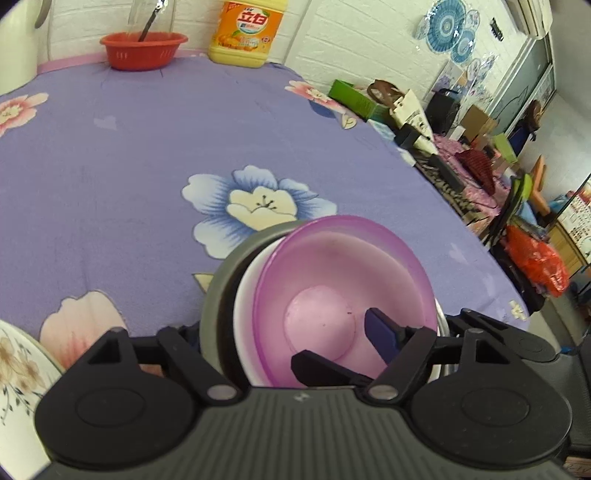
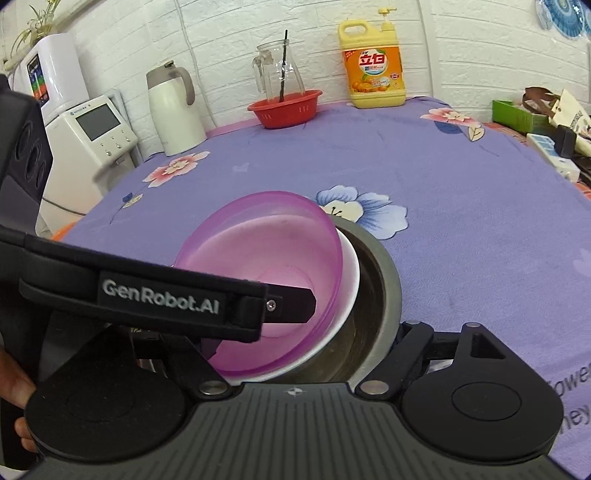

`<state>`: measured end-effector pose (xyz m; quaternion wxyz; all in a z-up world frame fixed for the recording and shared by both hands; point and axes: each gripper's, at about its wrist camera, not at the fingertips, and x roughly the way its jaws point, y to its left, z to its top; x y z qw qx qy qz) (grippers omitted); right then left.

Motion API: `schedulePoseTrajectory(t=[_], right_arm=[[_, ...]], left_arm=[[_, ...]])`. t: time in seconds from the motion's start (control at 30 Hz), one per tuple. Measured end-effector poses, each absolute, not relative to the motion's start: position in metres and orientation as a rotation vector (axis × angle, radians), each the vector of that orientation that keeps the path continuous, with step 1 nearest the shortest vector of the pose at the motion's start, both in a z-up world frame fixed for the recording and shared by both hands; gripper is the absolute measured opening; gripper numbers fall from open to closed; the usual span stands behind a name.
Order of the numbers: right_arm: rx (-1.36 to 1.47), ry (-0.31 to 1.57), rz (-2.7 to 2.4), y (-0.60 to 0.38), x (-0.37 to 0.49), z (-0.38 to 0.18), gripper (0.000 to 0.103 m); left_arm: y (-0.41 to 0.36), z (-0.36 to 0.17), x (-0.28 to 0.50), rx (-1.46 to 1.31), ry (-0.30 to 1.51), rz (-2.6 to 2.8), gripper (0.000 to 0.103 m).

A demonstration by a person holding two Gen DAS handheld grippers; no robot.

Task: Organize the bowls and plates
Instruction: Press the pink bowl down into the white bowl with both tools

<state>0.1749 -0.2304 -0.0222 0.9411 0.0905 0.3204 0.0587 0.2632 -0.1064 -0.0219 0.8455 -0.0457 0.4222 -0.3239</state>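
While both claws sit at the bowls: a nested stack fills the near middle of each wrist view, close ahead at twelve o'clock.
Stack: a purple bowl [image 1: 332, 288] lies innermost, inside a white bowl [image 1: 245, 295], inside a grey metal bowl [image 1: 216, 295]. The two inner bowls sit tilted and off-centre in the grey one.
Left gripper [image 1: 280, 325]: half spread, astride the stack's nine o'clock wall in its own view. Its blue-padded finger [image 1: 380, 332] is inside the purple bowl and stands clear of that wall. The other finger is hidden behind the grey bowl. Seen from the right wrist, a lettered finger comes in from nine o'clock with its tip over the purple bowl's floor.
Right gripper [image 2: 310, 336]: at the stack's three o'clock side in its own view, with one finger outside the grey bowl. The other is mostly hidden under the left gripper's finger, so I cannot tell whether it pinches.
Hand [image 2: 14, 387]: at the frame edge, eight o'clock, behind the right gripper's body.
Floral plate [image 1: 18, 373]: at eight o'clock of the stack in the left view, apart from it and cut by the frame.
Tablecloth [image 1: 147, 166]: purple with flowers. A blue flower lies just past the stack at twelve o'clock.
Far edge: a red basket [image 1: 144, 50] holds a glass jug [image 2: 279, 70] with a dark stick in it. A yellow detergent bottle [image 1: 245, 31] stands at the basket's three o'clock, a white thermos [image 2: 173, 107] at its nine o'clock.
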Motion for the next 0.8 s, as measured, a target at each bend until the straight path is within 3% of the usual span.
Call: schedulePoseTrajectory(t=[0.3, 0.57, 0.8], right_arm=[[0.144, 0.622, 0.119, -0.219, 0.163, 0.000, 0.103], [0.091, 0.560, 0.278, -0.157, 0.168, 0.023, 0.103], [0.043, 0.592, 0.457, -0.086, 0.176, 0.020, 0.103]], left_arm=[[-0.082, 0.002, 0.245, -0.132, 0.822, -0.661, 0.078], [0.005, 0.029, 0.224, -0.143, 0.731, -0.496, 0.078], [0.079, 0.013, 0.208, -0.177, 0.750, -0.341, 0.078]])
